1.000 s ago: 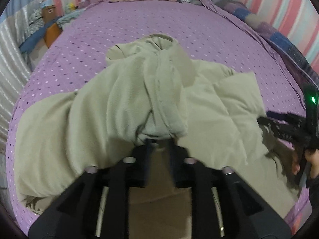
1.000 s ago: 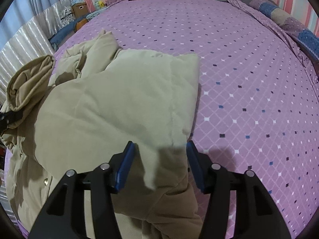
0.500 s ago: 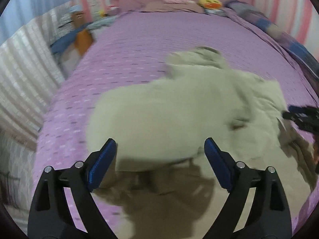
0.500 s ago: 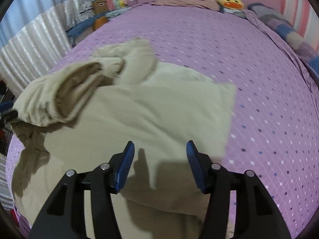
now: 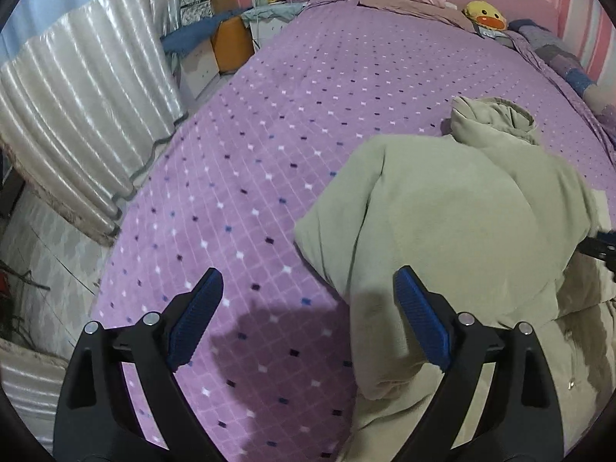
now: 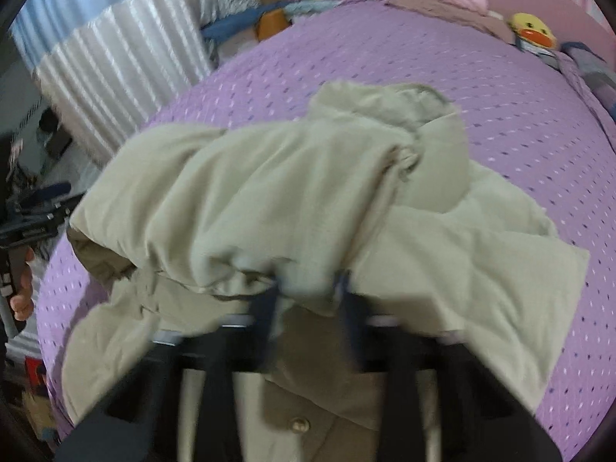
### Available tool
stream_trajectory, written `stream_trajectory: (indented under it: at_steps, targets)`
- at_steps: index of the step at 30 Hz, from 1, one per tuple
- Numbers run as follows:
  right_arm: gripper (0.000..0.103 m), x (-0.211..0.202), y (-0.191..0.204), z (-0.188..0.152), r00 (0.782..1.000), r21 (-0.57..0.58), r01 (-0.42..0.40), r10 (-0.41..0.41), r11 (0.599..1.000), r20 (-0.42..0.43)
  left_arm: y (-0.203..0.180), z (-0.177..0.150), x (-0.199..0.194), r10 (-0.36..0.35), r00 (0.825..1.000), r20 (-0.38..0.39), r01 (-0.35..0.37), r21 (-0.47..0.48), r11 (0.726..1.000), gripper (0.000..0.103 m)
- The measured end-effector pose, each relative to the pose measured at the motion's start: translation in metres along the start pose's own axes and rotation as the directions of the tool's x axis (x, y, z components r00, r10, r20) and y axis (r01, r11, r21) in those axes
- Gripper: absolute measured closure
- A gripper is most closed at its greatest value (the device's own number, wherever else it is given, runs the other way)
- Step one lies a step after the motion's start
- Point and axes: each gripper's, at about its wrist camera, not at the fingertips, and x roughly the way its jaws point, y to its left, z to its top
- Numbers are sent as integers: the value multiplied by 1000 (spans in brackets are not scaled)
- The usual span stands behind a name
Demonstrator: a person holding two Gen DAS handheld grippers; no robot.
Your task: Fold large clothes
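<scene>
Since the earlier frame, right gripper (image 6: 308,288) jaws just closed, clenching a fold of the puffy beige-green padded coat (image 6: 308,200). Left gripper (image 5: 308,308) hovers released beside it over the purple diamond-patterned bedspread (image 5: 288,115).

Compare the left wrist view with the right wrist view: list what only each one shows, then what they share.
Left wrist only: the left claw open over bare purple bedspread, its blue pads clear of the beige jacket.

Right wrist only: the right claw shut on a jacket fold, a jacket button, and a hand at the left edge.

Both: jacket, bedspread, yellow duck plush.
</scene>
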Motion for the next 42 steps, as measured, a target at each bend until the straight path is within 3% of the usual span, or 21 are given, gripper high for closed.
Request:
stream_trajectory:
  at_steps: [3, 7, 11, 15, 19, 22, 27, 29, 31, 32, 36, 40, 42]
  targets:
    - [91, -7, 2, -3, 998, -30, 49, -48, 998, 48, 4, -2, -1, -17, 1000, 2, 17, -39, 999, 13]
    - [91, -53, -22, 1, 983, 10, 90, -90, 996, 159, 2, 2, -9, -22, 1000, 10, 22, -51, 998, 13]
    - [91, -101, -58, 1, 948, 33, 217, -218, 976, 232, -17, 10, -23, -50, 998, 34, 51, -42, 998, 13]
    - [91, -120, -110, -33, 937, 70, 286, -294, 956, 188, -56, 15, -31, -78, 996, 45, 77, 12, 997, 12]
    - [91, -99, -145, -87, 956, 129, 268, -280, 955, 87, -97, 13, -27, -94, 995, 24, 92, 78, 993, 12]
    - [90, -80, -145, -124, 964, 150, 256, -263, 955, 31, -122, 7, -21, -88, 996, 3, 87, 136, 987, 12]
    - [87, -92, -153, -133, 967, 221, 234, -251, 947, 53, -140, 4, -12, -60, 998, -14, 62, 191, 980, 12]
    - [78, -112, -159, -124, 959, 251, 235, -267, 939, 99, -140, 9, -10, -67, 998, -11, 68, 177, 982, 12]
    - [56, -128, -160, -104, 950, 281, 228, -276, 932, 145, -140, 19, -7, -70, 998, 0, 69, 152, 986, 11]
    - [51, -132, -158, -91, 946, 285, 225, -279, 932, 166, -141, 24, -5, -69, 998, 4, 68, 144, 987, 9]
    - [21, -120, -136, -32, 936, 284, 228, -290, 931, 201, -153, 51, 2, -77, 997, 25, 74, 102, 992, 5]
    - [9, -85, -110, 23, 923, 278, 251, -316, 927, 221, -161, 75, 10, -86, 996, 36, 83, 67, 994, 4]
    - [3, -65, -100, 46, 896, 276, 326, -389, 904, 215, -165, 87, 18, -86, 996, 37, 84, 49, 995, 3]
